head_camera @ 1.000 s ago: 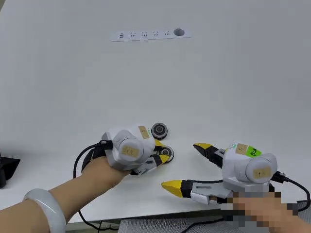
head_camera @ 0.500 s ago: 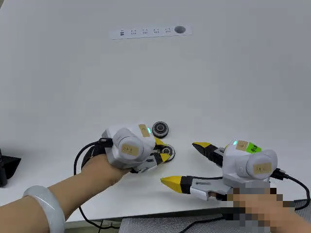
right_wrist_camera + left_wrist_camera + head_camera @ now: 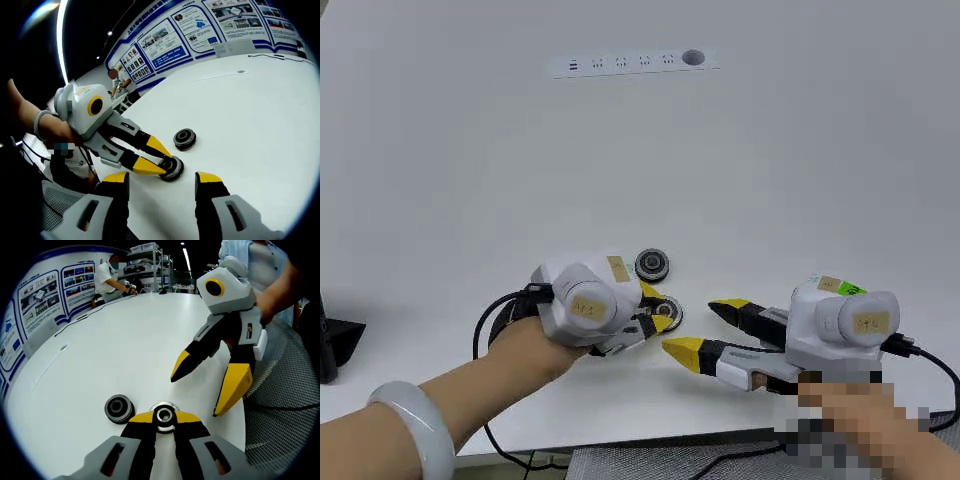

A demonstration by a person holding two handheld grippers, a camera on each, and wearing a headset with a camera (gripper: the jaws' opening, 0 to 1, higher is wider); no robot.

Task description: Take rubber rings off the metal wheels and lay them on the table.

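My left gripper [image 3: 658, 316] is shut on a small metal wheel [image 3: 668, 313] with a dark rubber ring, holding it on the white table [image 3: 740, 180]. The left gripper view shows that wheel [image 3: 164, 416] pinched between the yellow tips. A second ringed wheel [image 3: 651, 264] lies flat just beyond it, also seen as a wheel [image 3: 119, 408] and a wheel [image 3: 184, 139]. My right gripper [image 3: 704, 325] is open, its tips pointing at the held wheel [image 3: 172, 168] from the right, a short gap away. From the left gripper view, the right gripper [image 3: 202, 389] hovers over the table edge.
A white power strip [image 3: 632, 63] lies far back on the table. A black object [image 3: 330, 345] sits at the left edge. Cables trail off the near table edge [image 3: 620, 430] from both grippers. A mesh surface [image 3: 285, 390] lies beyond the table's rim.
The right gripper has moved left toward the held wheel, its lower jaw now close to the left gripper. The left gripper and both wheels have stayed put.
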